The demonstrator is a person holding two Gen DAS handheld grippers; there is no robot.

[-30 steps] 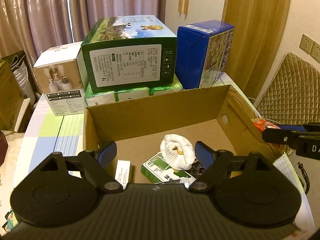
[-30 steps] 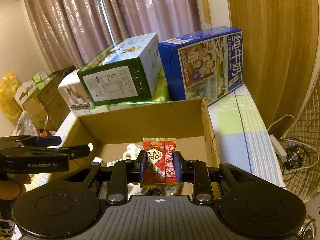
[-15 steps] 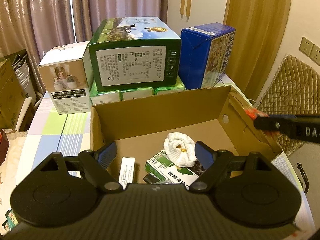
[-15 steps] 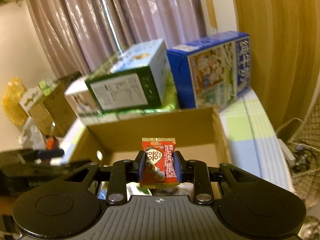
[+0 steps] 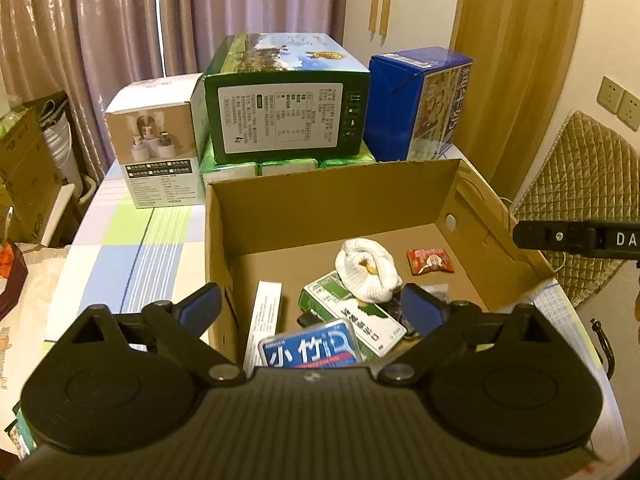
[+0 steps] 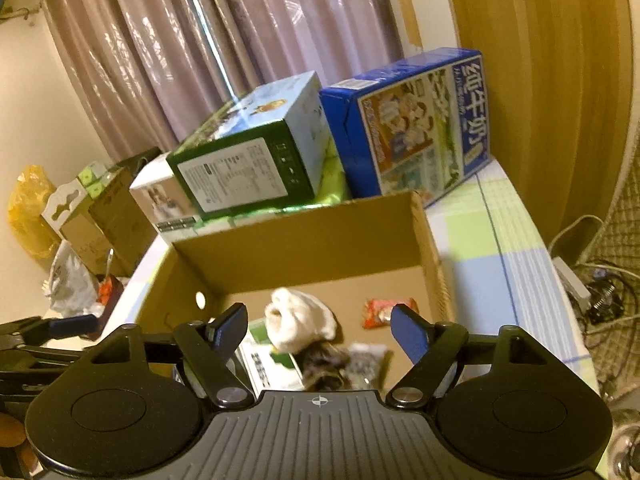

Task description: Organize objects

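Observation:
An open cardboard box (image 5: 320,196) (image 6: 304,248) sits on the table. On its floor lie a red snack packet (image 5: 431,261) (image 6: 386,312), a rolled white sock (image 5: 368,270) (image 6: 302,320), a green-and-white carton (image 5: 352,318) (image 6: 272,356), a long white box (image 5: 264,320) and a blue-labelled case (image 5: 310,350). My left gripper (image 5: 312,306) is open above the box's near edge, holding nothing. My right gripper (image 6: 318,326) is open over the box, above the sock and packet; part of it shows as a black bar (image 5: 576,238) at the right in the left wrist view.
Behind the cardboard box stand a white box (image 5: 156,144), a green box (image 5: 284,100) (image 6: 248,168) on green tissue packs, and a blue milk carton (image 5: 416,104) (image 6: 408,124). Curtains hang behind. A quilted chair (image 5: 580,208) and cables (image 6: 600,292) are to the right.
My right gripper has opened and let go of the red snack packet, which now lies on the box floor at the right. My left gripper has shifted slightly, showing more of the box contents.

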